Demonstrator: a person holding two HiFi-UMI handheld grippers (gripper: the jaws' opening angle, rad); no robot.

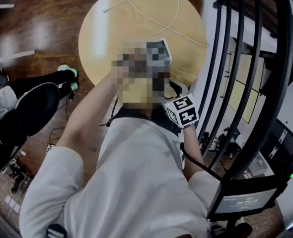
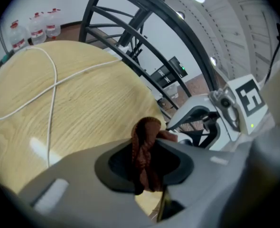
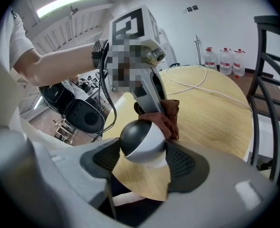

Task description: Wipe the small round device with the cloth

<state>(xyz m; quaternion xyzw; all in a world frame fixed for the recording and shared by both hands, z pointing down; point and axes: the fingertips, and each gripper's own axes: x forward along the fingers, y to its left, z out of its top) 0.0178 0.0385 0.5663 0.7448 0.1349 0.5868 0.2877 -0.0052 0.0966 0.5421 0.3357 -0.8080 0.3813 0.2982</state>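
One cloth (image 2: 147,148), one round device (image 3: 142,141) — one cable (image 2: 55,83), three bottles (image 3: 224,58)

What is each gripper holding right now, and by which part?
The left gripper pinches the cloth at a bunched fold; the right gripper clamps the device by its sides.

No legible text — screen (image 1: 244,201) digits blurred.

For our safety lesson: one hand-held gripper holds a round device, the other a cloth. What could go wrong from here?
The round device is smooth and pinched only at its sides by the right hand-held gripper; a push from the cloth might pop it out. Held near the table edge, it could then fall to the floor.
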